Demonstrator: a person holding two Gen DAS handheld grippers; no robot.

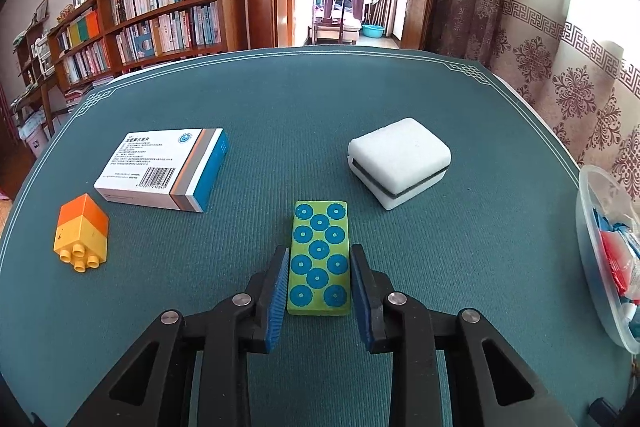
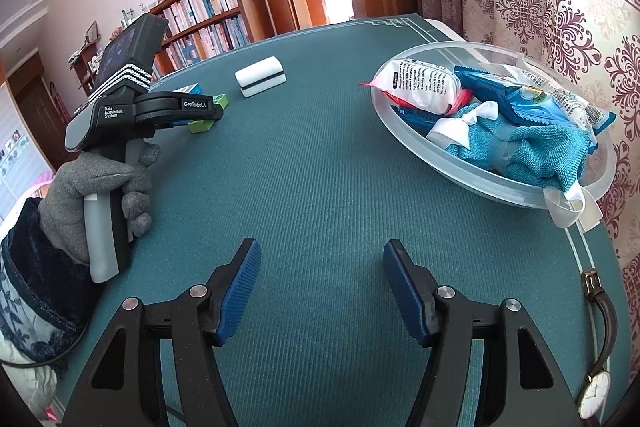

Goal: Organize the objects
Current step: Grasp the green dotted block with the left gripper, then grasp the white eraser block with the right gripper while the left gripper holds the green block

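Note:
A green block with blue dots lies on the teal table between the fingers of my left gripper. The pads stand at its two long sides, and I cannot tell whether they press on it. The block also shows in the right wrist view, partly hidden behind the left gripper body. A white sponge block lies beyond it to the right. A medicine box and an orange-yellow toy brick lie to the left. My right gripper is open and empty above bare table.
A clear plastic bowl at the right holds snack packets and a blue cloth; its rim shows in the left wrist view. A wristwatch lies near the table's right edge. A bookshelf and an open door stand behind the table.

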